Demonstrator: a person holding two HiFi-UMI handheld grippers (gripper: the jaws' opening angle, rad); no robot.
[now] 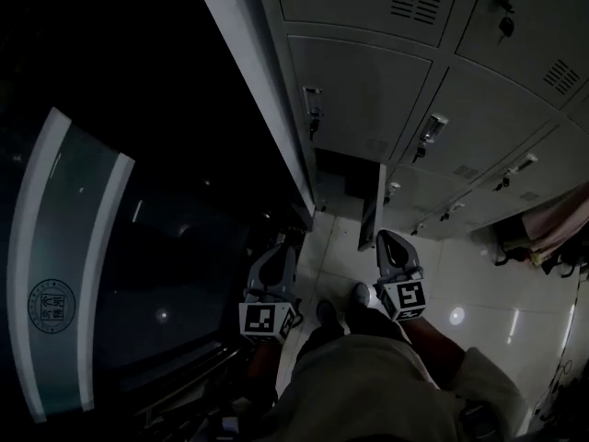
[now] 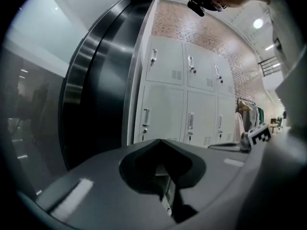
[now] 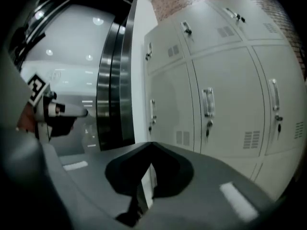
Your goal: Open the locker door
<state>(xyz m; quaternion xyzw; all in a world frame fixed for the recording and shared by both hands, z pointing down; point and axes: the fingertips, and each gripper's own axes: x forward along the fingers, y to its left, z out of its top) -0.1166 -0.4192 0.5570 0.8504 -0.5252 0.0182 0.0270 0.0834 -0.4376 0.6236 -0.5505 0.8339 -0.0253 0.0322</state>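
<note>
Standby: left claw [image 2: 160,141] and right claw [image 3: 151,143] pressed together, empty, held clear of locker door [image 1: 371,205] ahead, apparently already open.

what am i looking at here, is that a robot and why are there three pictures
No robot: a person holds a two-jaw gripper in each hand. The head view looks down from a camera on their head at the left gripper and right gripper, over a pale tiled floor in front of grey lockers; one locker door stands open. The other two pictures come from cameras riding on each gripper, looking along its jaws. Both grippers are shut and hold nothing.
</note>
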